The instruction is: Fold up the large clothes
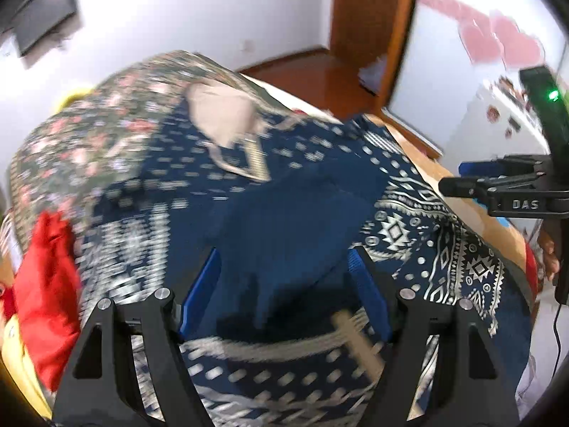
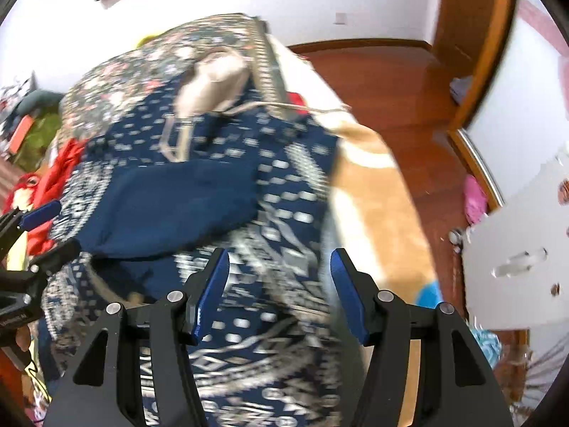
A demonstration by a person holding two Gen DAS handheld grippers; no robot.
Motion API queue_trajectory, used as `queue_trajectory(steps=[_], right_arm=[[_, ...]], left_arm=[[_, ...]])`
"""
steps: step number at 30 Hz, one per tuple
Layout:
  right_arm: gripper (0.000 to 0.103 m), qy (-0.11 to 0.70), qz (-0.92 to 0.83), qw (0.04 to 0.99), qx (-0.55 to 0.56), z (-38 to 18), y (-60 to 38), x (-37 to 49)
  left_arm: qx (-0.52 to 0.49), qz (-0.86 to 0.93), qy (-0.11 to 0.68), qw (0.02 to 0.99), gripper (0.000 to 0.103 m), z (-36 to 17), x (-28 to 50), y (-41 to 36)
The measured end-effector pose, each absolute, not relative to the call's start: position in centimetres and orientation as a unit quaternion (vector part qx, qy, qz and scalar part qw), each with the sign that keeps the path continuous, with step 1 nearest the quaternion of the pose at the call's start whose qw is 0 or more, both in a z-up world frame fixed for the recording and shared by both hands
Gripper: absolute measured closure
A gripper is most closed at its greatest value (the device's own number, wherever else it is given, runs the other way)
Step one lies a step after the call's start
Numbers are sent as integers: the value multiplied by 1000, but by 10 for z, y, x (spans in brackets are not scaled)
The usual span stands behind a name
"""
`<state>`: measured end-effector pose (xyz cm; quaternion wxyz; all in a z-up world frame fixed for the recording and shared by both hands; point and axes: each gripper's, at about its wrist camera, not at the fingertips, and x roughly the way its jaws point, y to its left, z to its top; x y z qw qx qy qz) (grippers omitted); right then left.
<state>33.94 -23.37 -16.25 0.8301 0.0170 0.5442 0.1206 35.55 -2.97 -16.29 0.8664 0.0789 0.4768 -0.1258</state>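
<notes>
Under my left gripper (image 1: 284, 281), jaws apart with nothing clamped, the one patterned dress (image 1: 444, 249) lies spread on the bed (image 2: 370, 192), its folded plain-blue part (image 1: 302, 199) just ahead between the pads. My right gripper (image 2: 279, 291) is apart too, hanging over the right edge of the dress. Its long axis runs away toward the neckline (image 2: 209, 85), so both grippers seem equally near; farther left I count one red cloth (image 1: 46, 284).

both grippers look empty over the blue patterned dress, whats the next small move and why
Probably lower the right gripper onto the edge of the blue patterned dress just below it and close. Its jaws stand open with nothing between the pads, like the left gripper, and the dress lies spread with a plain navy flap already folded across its middle.
</notes>
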Motion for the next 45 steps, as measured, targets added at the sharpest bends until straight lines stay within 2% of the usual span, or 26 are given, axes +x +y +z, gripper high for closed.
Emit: queue_trajectory(steps=[6, 12, 14, 15, 16, 18, 22, 28, 31, 44, 45], right_arm=[[48, 555, 98, 826, 16, -188, -240, 344], [48, 579, 116, 807, 17, -212, -238, 341], [44, 579, 118, 807, 11, -217, -236, 340], [37, 576, 120, 808, 7, -218, -235, 339], [34, 575, 121, 809, 1, -219, -233, 338], [32, 573, 121, 811, -3, -220, -234, 337], [31, 571, 125, 812, 13, -222, -238, 337], [28, 576, 128, 805, 60, -229, -247, 340], [28, 575, 126, 806, 56, -228, -244, 338], [27, 576, 124, 807, 46, -230, -242, 338], [27, 576, 124, 807, 45, -230, -242, 339]], left_arm=[[140, -147, 520, 830, 31, -220, 383, -87], [208, -134, 505, 827, 34, -249, 397, -111], [202, -128, 509, 827, 45, -250, 406, -109], [195, -120, 510, 829, 57, -248, 411, -105], [183, -110, 511, 833, 73, -246, 416, -100], [159, -88, 511, 840, 92, -239, 422, -85], [86, -74, 483, 868, 92, -208, 420, -44], [22, -44, 433, 900, 92, -156, 388, 27], [2, -18, 428, 903, 92, -147, 373, 62], [-54, 47, 476, 876, 92, -185, 323, 149], [-60, 49, 481, 873, 89, -189, 320, 152]])
